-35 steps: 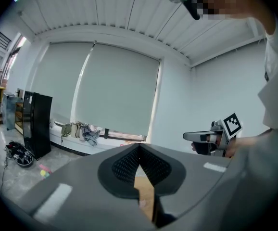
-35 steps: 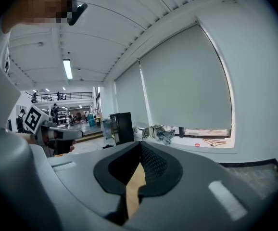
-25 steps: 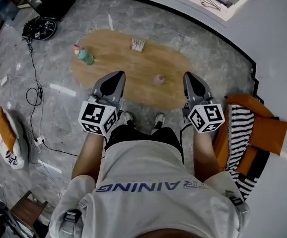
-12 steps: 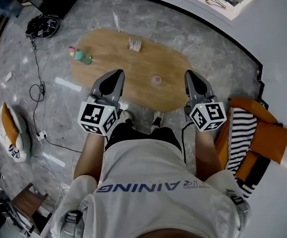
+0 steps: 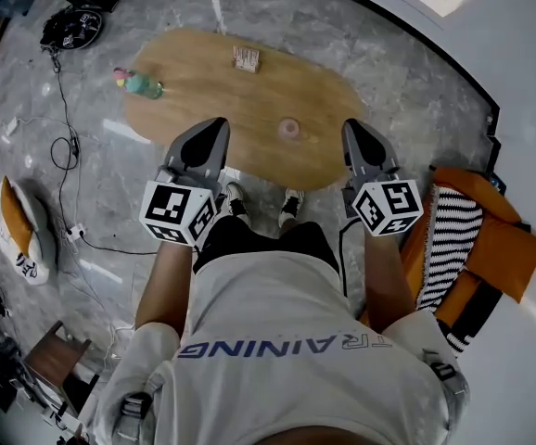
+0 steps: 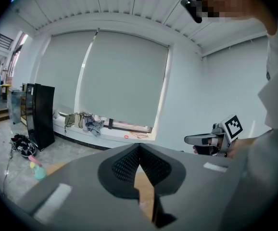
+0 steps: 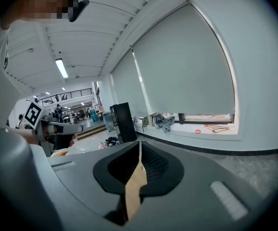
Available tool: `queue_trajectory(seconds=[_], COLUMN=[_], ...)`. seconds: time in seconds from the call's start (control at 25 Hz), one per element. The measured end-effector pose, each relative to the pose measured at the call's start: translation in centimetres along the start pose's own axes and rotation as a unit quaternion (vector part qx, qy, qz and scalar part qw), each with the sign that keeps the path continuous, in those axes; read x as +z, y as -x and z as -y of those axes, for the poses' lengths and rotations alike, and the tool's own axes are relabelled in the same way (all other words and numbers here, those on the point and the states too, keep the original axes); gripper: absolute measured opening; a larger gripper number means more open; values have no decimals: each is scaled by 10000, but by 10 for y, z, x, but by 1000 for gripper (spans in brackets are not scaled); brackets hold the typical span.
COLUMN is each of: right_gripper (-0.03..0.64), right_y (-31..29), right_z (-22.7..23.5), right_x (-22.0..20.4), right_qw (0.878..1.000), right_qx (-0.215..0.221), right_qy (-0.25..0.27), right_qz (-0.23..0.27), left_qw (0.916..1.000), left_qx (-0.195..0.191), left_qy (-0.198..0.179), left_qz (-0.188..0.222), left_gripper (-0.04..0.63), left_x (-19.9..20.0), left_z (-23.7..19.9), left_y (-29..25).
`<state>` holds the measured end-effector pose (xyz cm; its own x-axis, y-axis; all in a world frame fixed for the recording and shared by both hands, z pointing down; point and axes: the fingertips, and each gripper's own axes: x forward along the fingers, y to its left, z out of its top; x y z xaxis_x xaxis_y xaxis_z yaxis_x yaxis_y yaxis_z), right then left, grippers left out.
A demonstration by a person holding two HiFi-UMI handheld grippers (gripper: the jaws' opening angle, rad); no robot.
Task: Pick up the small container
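Table [image 5: 240, 100]: low oval wooden top on a grey marbled floor, directly in front of the standing person.
Small container [image 5: 290, 128]: pink and round, on the table right of the middle and close to the near edge. Nothing touches it.
Left gripper [image 5: 214, 130]: held out with its tips showing against the table's near edge, left of the small container and apart from it. In the left gripper view [image 6: 139, 150] the jaws meet at the tips with nothing between them.
Right gripper [image 5: 354, 130]: held out by the right end of the near edge, right of the small container and apart from it. In the right gripper view [image 7: 140, 148] the jaws are pressed together and empty.
Bottle [image 5: 140, 85]: green body with a pink top, at the left end of the table.
Small box [image 5: 245, 58]: pale, at the far edge, roughly mid-length.
Person: white shirt [image 5: 287, 341], dark shorts, feet just short of the near edge.
Cushion [image 5: 18, 239]: orange and white, on the floor well left of the table.
Cable [image 5: 64, 156]: black, trailing across the floor left of the table.
Striped cloth [image 5: 453, 239]: black and white, lying on orange padding to the person's right.
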<state>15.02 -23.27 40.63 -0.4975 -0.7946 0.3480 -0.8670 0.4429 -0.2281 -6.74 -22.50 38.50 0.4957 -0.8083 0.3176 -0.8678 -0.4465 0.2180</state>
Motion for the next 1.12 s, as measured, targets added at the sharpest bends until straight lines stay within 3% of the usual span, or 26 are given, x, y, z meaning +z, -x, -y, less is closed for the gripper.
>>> queue_trajectory(seconds=[0.08,0.36,0.56,0.72,1.12], right_gripper=[47,289,399,448,451], right_y=[-3,-8,-11,-13,-23], right_z=[2,0,-4,-9,-6], right_x=[-5,-21,-31,-37,-55], right_qw=[10000,9993,9983,9976,9957], right_qx=[19,73,178,227,294], right_qy=[-18,31,124,140,125], right_qz=[-75,-356,-543,-634,-871], left_qw=[10000,9999,9999,9999,9998], left_qx=[5,-45,-73,-82,-21], left_qy=[21,42,36,40,64], left_qz=[-34,-89,-129,-144,-202], left_gripper=[3,3,3,3,3], left_x=[-3,-9,-12,-14,-19], left_z=[0,2,2,2,-3], left_y=[-3,-6,-8,-6,-8])
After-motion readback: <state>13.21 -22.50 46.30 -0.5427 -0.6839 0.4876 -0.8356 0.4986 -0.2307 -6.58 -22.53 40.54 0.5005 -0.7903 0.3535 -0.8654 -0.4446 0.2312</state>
